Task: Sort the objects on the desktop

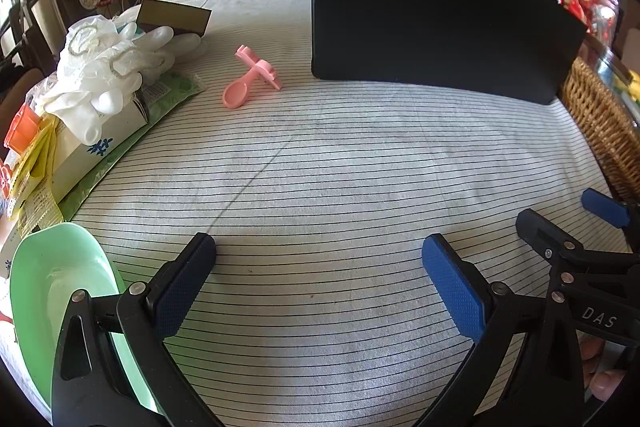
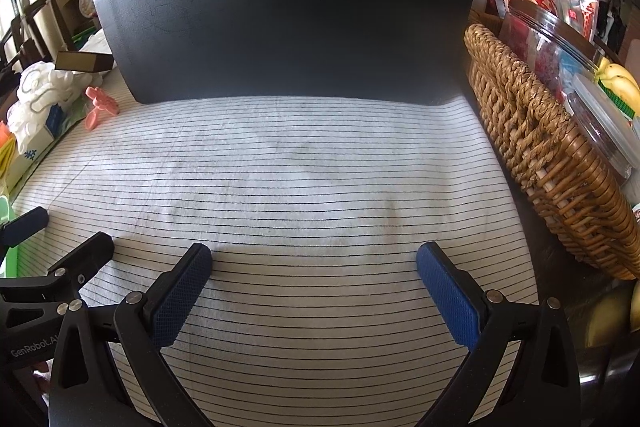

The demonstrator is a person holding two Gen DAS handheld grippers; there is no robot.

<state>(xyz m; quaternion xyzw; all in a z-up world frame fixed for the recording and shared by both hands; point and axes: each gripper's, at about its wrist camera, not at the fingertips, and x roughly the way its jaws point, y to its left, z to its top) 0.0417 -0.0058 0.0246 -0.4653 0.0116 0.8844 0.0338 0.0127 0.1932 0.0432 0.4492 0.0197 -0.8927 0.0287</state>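
You see bright daylight from the left. The striped cloth [image 1: 320,167] looks sharp. Edges bend round, corners go black, and far things look a bit blurry.

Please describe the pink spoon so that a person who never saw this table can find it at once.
Start at the big black board standing on the striped cloth. Left of its lower corner, on bare cloth before the white gloves, lies the spoon. It is the only pink thing there.

Both tools are black plastic frames with silver rivets. The left gripper [image 1: 319,269] and right gripper [image 2: 314,277] carry blue, cross-hatched pads [image 1: 454,287]. White lettering reads "DAS" on one, "GenRobot.AI" on the other.
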